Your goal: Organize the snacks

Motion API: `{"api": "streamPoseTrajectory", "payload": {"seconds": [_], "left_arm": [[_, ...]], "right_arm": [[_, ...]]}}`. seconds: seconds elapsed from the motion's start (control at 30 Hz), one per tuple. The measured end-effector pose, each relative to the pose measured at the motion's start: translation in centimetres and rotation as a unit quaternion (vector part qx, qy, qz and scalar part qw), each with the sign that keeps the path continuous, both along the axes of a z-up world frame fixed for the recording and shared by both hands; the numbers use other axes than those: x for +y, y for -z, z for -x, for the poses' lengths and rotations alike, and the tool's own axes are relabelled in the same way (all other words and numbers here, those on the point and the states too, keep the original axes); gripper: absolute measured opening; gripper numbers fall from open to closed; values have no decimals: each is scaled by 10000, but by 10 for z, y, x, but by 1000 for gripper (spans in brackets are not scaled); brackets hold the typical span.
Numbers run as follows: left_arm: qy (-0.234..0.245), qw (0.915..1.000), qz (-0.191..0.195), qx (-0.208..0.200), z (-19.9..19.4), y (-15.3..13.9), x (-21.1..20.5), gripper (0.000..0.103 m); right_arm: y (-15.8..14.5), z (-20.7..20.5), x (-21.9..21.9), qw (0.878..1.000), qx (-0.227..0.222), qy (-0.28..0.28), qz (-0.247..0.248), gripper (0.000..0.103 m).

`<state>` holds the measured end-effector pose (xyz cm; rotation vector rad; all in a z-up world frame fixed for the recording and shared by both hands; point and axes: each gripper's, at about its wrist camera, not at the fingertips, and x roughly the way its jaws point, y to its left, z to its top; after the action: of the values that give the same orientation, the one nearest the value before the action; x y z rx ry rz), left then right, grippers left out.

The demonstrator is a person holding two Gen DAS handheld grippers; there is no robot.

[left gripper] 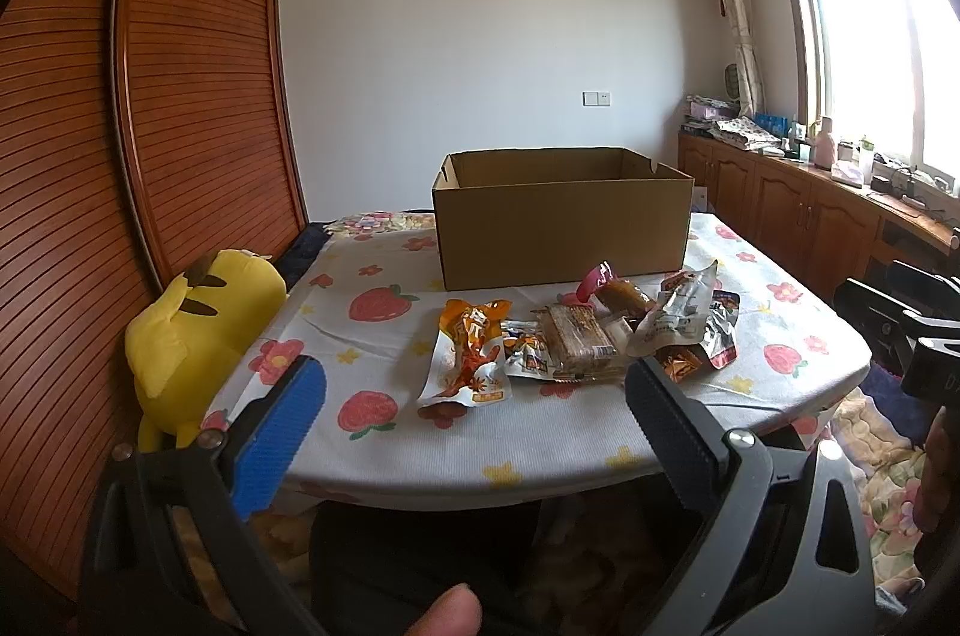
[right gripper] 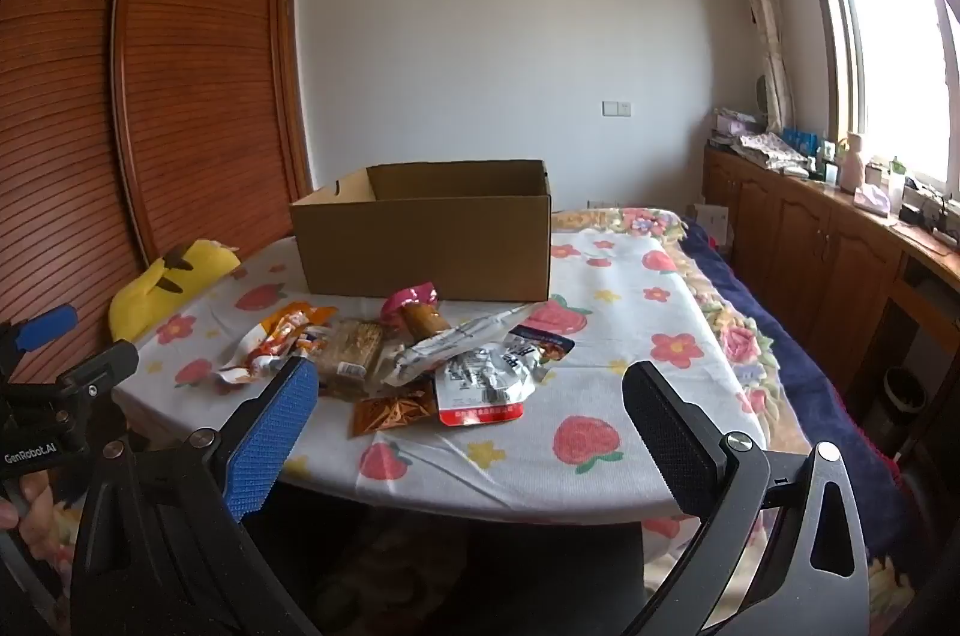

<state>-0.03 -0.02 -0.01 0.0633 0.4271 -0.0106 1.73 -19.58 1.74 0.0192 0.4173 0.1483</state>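
Observation:
Several snack packets lie in a loose pile (left gripper: 588, 330) (right gripper: 414, 354) on the table with a strawberry-print cloth (left gripper: 384, 420) (right gripper: 600, 396). Among them are an orange-and-white pouch (left gripper: 471, 354), a brown cracker pack (left gripper: 579, 339) (right gripper: 354, 348) and a white-and-red pouch (right gripper: 486, 378). Behind the pile stands an open cardboard box (left gripper: 561, 225) (right gripper: 426, 240). My left gripper (left gripper: 474, 396) hovers open near the table's front edge, short of the pile. My right gripper (right gripper: 471, 396) is open too, over the front edge, just right of the pile. Neither holds anything.
A yellow plush toy (left gripper: 198, 324) (right gripper: 168, 282) leans at the table's left edge against a wooden slatted wardrobe (left gripper: 180, 66). A low cabinet with clutter (left gripper: 810, 192) (right gripper: 840, 228) runs under the window at the right. A flowered blanket (right gripper: 738, 336) lies right of the table.

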Motion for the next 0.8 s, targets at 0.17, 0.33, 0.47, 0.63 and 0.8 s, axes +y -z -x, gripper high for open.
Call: {"api": "streamPoseTrajectory", "payload": {"seconds": [0.17,0.33,0.47,0.63,0.8], "left_arm": [[5,10000,1,2,0,0,0,101],[5,10000,7,2,0,0,0,101],[7,10000,11,-2,4,-3,-2,101],[6,10000,13,-6,4,-3,-2,101],[5,10000,14,-12,4,-3,-1,101]], "right_arm": [[0,0,0,10000,1,-2,-2,103],[0,1,0,10000,-4,4,2,103],[0,1,0,10000,-5,3,3,103],[0,1,0,10000,-2,1,2,103],[0,2,0,10000,-4,3,0,103]]}}
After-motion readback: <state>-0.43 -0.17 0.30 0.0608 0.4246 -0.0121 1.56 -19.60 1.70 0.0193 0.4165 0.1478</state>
